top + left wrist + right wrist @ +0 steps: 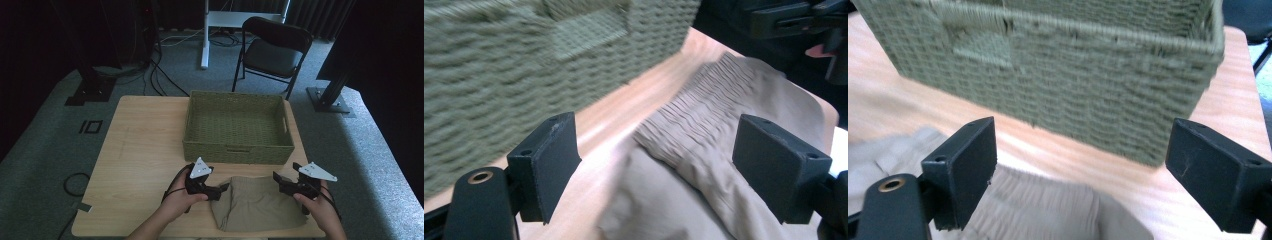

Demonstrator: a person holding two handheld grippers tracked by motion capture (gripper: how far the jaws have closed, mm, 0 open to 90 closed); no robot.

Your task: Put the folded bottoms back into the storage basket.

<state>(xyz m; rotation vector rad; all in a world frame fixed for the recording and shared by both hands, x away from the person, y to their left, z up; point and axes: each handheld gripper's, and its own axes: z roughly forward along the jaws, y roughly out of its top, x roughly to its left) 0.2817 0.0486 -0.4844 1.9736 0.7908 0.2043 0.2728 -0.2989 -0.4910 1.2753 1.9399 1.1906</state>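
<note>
Trousers (pixel 257 205), tan, folded flat with a gathered elastic waistband; lying on the near edge of the wooden table (pixel 140 150), just in front of the green woven basket (pixel 237 150), which is empty.

Lie of the item: long axis runs left to right across the table, parallel to the basket's near wall. Waistband edge faces the basket.

Left gripper (pixel 220 189): held at the cloth's left end, jaws spread wide and released, nothing between them. Its own view looks along the waistband (pixel 694 130), which sits between the two pads, slightly nearer the right one.

Right gripper (pixel 278 181): at the cloth's right far corner, jaws likewise parted and empty, aimed toward the basket, with fabric just below them.

Nearer hand: neither clearly; each stands at its own end of the fold.

Assessment: likely a two-ended pinch and lift into the basket; both jaws need to drop onto the cloth edge first.
</note>
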